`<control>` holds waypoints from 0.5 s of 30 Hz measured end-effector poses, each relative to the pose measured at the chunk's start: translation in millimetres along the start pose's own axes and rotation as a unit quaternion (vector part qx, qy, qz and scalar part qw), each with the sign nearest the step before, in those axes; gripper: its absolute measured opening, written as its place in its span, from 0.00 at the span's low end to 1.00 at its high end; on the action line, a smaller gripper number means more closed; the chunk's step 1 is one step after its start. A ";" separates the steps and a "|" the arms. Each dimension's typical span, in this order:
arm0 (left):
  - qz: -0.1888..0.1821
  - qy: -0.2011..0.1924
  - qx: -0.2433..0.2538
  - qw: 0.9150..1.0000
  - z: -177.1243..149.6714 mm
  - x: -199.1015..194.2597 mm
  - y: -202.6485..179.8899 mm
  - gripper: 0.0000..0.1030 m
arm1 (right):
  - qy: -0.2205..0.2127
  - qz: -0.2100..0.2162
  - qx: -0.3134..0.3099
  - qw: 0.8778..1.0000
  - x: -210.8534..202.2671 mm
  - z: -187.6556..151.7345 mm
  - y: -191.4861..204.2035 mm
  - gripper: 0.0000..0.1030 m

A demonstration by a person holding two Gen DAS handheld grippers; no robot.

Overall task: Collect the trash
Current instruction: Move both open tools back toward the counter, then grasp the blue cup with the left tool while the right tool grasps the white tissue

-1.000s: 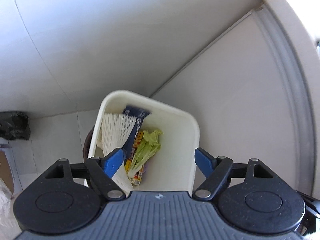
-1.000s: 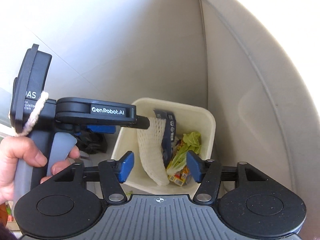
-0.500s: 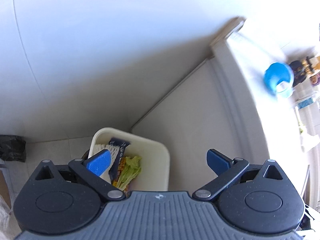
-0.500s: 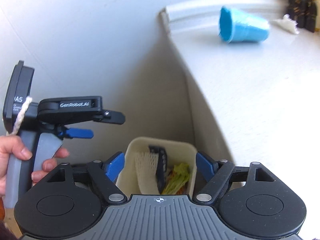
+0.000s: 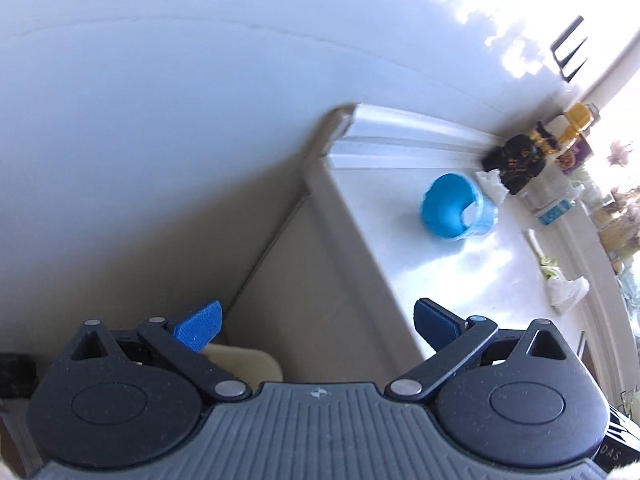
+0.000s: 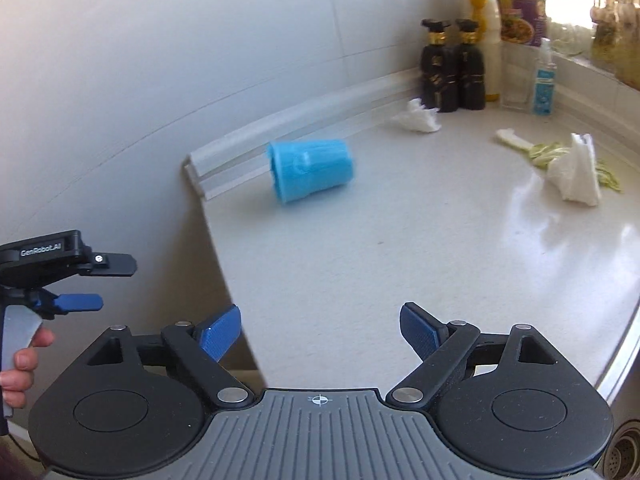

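Gaping empty, both claws (image 5: pixel 316 322) (image 6: pixel 320 332) angled down over countertop (image 6: pixel 400 240).

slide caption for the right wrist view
Open right claw faces a tipped blue cup and crumpled tissues on the counter.

1. "GenRobot.AI" stands in white letters on the black top bar of the left gripper (image 6: pixel 68 276), seen at the left edge of the right wrist view.
2. "DAS" stands in pale letters on a black device (image 5: pixel 618 446) at the lower right corner of the left wrist view.
3. The purple box (image 6: pixel 520 20) and the clear bottle's blue label (image 6: pixel 543 90) carry print too small to read.
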State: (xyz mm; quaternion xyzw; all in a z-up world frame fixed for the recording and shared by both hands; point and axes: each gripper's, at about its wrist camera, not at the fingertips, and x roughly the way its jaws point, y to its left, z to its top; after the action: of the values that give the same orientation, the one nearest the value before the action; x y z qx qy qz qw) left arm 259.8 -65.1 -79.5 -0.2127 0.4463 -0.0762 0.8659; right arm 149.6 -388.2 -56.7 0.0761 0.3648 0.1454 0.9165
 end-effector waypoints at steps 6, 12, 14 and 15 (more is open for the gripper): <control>-0.022 -0.011 0.035 0.999 16.6 15.8 -38.8 0.99 | -0.036 -0.050 0.049 0.997 -11.9 18.8 -62.0 0.87; -0.040 -0.011 0.073 0.996 23.6 40.2 -76.6 0.98 | -0.059 -0.096 0.094 0.989 -12.8 28.4 -124.5 0.87; -0.052 -0.011 0.085 0.995 24.3 45.4 -88.2 0.95 | -0.068 -0.109 0.104 0.986 -9.4 34.1 -141.5 0.87; -0.058 -0.010 0.090 0.994 24.2 48.6 -93.6 0.92 | -0.072 -0.116 0.110 0.984 -9.9 36.2 -149.0 0.87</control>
State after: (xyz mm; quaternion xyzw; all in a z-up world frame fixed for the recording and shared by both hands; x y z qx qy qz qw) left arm 313.4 -157.5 -62.3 -0.1602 0.4159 -0.1642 0.8800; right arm 199.2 -533.5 -60.7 0.1439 0.3176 -0.0088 0.9372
